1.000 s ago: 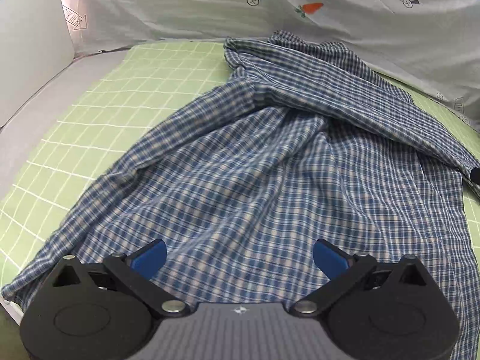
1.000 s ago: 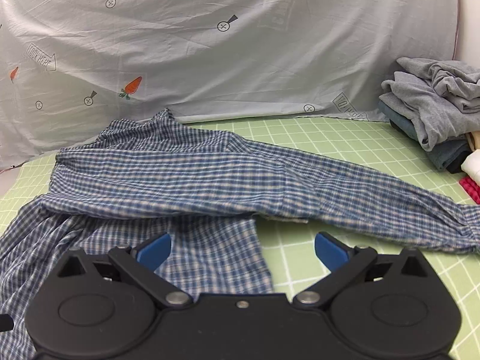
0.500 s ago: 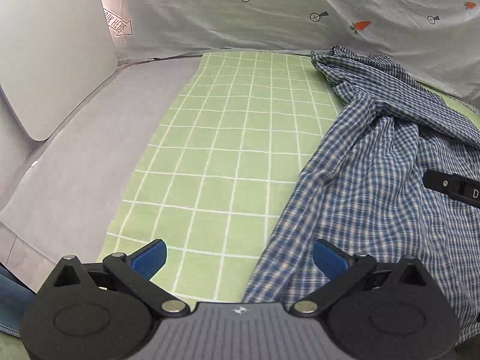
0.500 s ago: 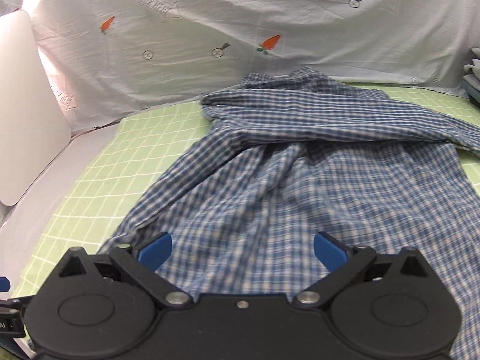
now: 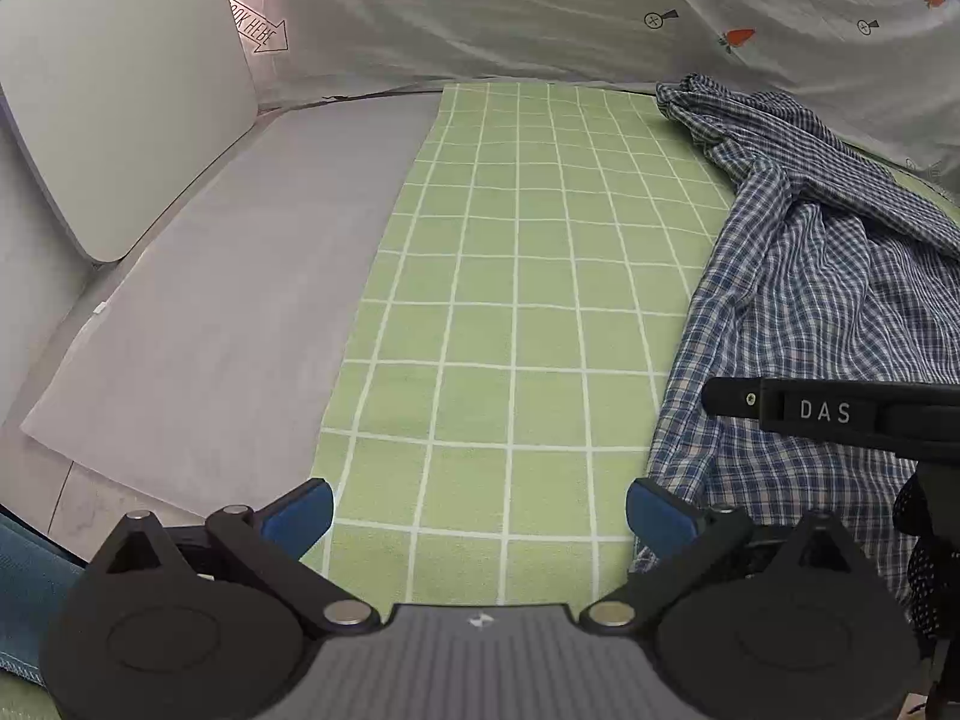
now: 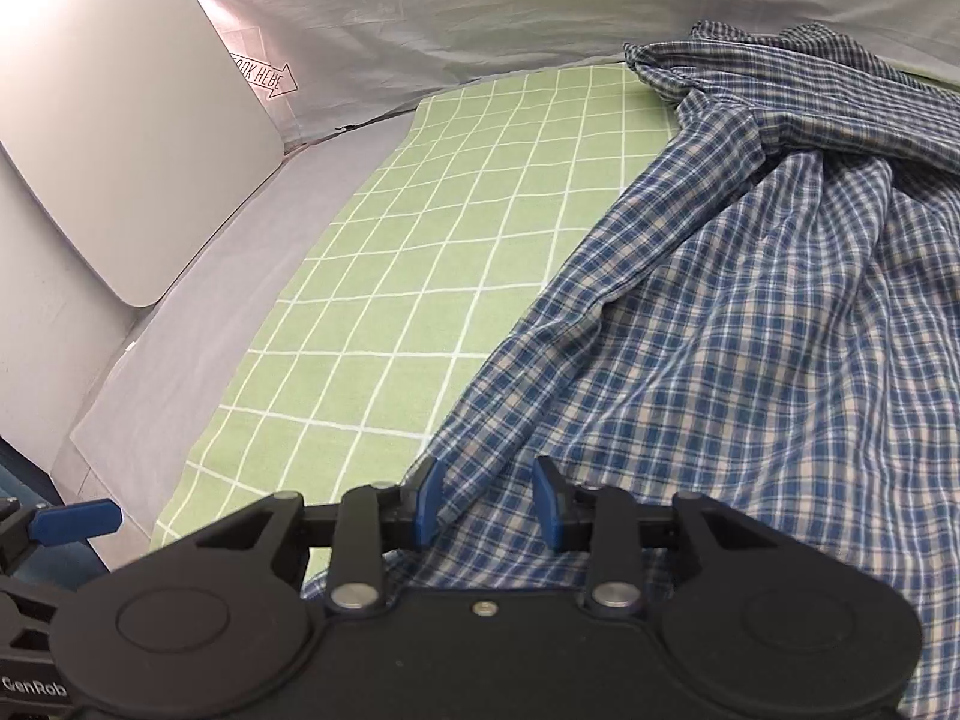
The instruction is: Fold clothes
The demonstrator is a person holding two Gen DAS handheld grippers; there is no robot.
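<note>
One shirt; two tools

Left wrist view: low over the near edge of the green grid mat, facing forward along the left gripper, plaid shirt off to the right. Right wrist view: close above the shirt's edge, facing forward and leftward past the right gripper. Shared by both: mat, shirt, white board, printed backdrop sheet.
</note>
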